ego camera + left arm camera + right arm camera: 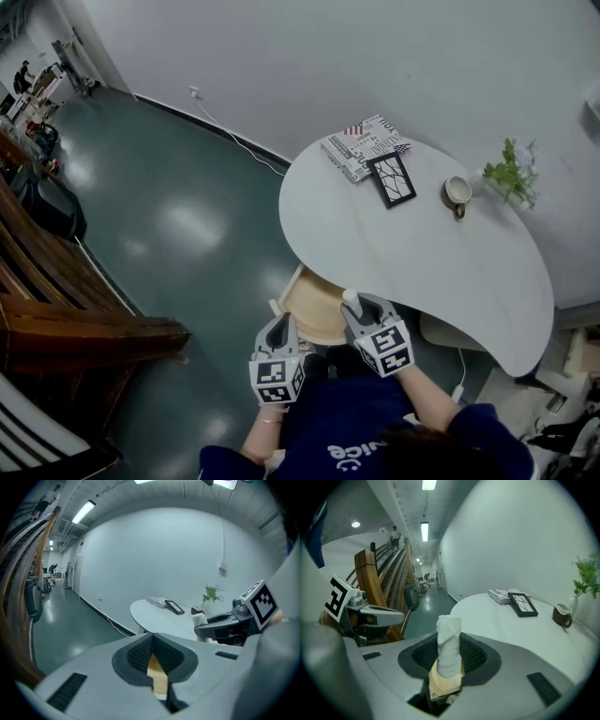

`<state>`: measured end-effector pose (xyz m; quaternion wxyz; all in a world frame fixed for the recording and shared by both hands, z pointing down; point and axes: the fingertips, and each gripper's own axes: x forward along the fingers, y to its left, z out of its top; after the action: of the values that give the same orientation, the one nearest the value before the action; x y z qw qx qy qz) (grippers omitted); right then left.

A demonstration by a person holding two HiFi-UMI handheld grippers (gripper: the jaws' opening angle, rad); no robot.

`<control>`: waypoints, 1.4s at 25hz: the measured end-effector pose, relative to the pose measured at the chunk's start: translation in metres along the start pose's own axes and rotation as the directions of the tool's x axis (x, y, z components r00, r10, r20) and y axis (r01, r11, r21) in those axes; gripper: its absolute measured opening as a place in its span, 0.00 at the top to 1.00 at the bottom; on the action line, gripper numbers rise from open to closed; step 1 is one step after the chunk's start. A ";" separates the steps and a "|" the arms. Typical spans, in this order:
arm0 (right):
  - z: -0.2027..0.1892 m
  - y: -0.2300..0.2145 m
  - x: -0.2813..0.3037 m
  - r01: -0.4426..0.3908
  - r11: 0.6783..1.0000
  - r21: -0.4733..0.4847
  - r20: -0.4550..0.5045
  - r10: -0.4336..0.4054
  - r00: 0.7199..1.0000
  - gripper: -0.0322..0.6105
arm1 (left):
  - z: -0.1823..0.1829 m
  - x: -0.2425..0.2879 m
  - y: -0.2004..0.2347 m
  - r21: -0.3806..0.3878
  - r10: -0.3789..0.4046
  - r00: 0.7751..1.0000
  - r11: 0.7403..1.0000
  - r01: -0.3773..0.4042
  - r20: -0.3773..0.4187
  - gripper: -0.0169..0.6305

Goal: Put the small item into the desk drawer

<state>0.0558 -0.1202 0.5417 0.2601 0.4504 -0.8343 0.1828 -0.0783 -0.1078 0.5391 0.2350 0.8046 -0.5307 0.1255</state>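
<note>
White and rounded, our table (469,281) stands with its wooden drawer (314,314) pulled open under the near edge. We hold both forearms forward from the body, side by side, with the grippers pointing at that drawer. Our right gripper (354,302) hovers at the drawer's right edge, its jaws pinching a small white rolled cloth (449,644) that stands upright between the pads. Our left gripper (278,330) sits at the drawer's front left corner, jaws pressed together on nothing.
</note>
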 end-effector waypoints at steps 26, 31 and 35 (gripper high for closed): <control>-0.028 0.026 0.082 -0.224 0.961 -0.163 -0.208 0.188 0.960 0.74 | 0.007 -0.011 0.020 -0.061 0.210 0.978 0.976 -0.210 0.007 0.97; -0.044 0.032 0.094 -0.251 0.951 -0.180 -0.272 0.198 0.942 0.74 | 0.000 -0.020 0.025 -0.075 0.256 0.967 0.964 -0.256 -0.008 0.97; -0.056 0.034 0.107 -0.275 0.943 -0.187 -0.307 0.210 0.928 0.74 | -0.007 -0.029 0.030 -0.087 0.293 0.956 0.952 -0.293 -0.023 0.97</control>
<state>-0.0075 -0.1422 0.6482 0.4014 0.2798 -0.8534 0.1799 -0.1171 -0.0907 0.5393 0.2522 0.7050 -0.6480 0.1393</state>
